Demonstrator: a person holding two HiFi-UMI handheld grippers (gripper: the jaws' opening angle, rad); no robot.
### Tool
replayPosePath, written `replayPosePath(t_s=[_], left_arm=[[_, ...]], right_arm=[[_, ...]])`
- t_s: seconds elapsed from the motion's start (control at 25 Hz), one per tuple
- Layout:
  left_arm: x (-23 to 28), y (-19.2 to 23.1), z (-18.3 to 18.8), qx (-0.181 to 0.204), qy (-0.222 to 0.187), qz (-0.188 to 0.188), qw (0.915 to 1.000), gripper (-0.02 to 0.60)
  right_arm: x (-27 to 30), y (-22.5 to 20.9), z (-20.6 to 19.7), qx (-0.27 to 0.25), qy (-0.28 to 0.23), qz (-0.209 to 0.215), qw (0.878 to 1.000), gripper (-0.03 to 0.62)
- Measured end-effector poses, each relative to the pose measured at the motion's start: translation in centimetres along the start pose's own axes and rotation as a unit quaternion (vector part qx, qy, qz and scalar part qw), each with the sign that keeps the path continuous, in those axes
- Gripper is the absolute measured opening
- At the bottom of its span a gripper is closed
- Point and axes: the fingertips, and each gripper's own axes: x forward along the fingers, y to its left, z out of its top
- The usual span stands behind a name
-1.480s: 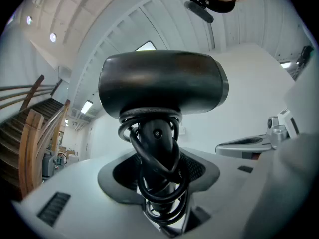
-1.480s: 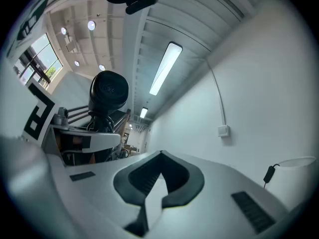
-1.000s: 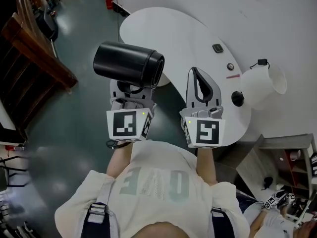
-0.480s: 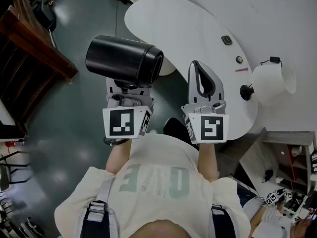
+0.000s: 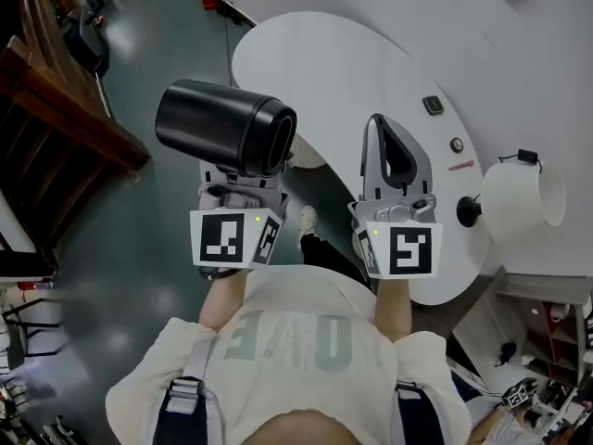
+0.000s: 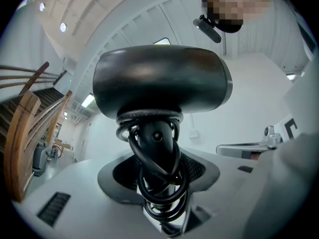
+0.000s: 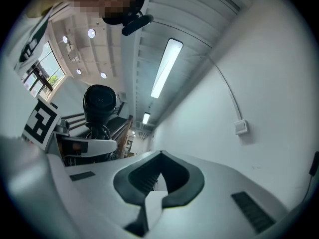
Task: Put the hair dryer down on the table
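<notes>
Glossy black cylindrical hair dryer [image 5: 225, 128] w/ cord-wound handle [image 6: 155, 143] clamped in L claw [image 5: 242, 176]; R claw [image 5: 378, 130] together, empty.

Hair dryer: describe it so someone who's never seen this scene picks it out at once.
Find the big white curved table; off its left edge, over the green floor, is the left gripper. The hair dryer sits in its jaws, held by the cord-wrapped handle. It is the only fat black barrel around; the right gripper beside it is empty.
</notes>
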Motion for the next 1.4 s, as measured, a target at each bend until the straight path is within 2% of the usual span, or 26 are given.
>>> replayPosePath(t_s=[0.36,0.56,0.72,1.0,1.2,1.4], left_arm=[[12.3,1.9,-1.4,0.013,-0.010,-0.006,0.9998,0.216],[17.1,3.1,-1.9,0.011,-0.003,-0.011,0.9999,0.216],[19.8,3.8,-3.0,0.008,0.011,-0.022,0.9997,0.216],[23.7,4.3,-4.0,0.012,0.018,-0.068,0.9975,0.216],[25.6,4.6,-4.5,0.014,0.019,-0.090,0.9956,0.213],[26.9,4.3,-6.0,0.007,0.042,-0.116,0.9923,0.213]], right_arm=[[10.5,-7.0,-1.9,0.005,-0.015,0.002,1.000,0.005],[14.9,-8.9,-3.0,0.022,-0.009,0.009,1.000,0.005],[17.2,-9.6,-3.5,0.031,-0.007,0.002,0.999,0.005],[20.0,-10.8,-4.3,0.027,-0.001,-0.042,0.999,0.005],[21.4,-10.7,-5.0,0.022,0.004,-0.050,0.998,0.005],[22.2,-10.9,-5.7,0.020,0.011,-0.057,0.998,0.005]])
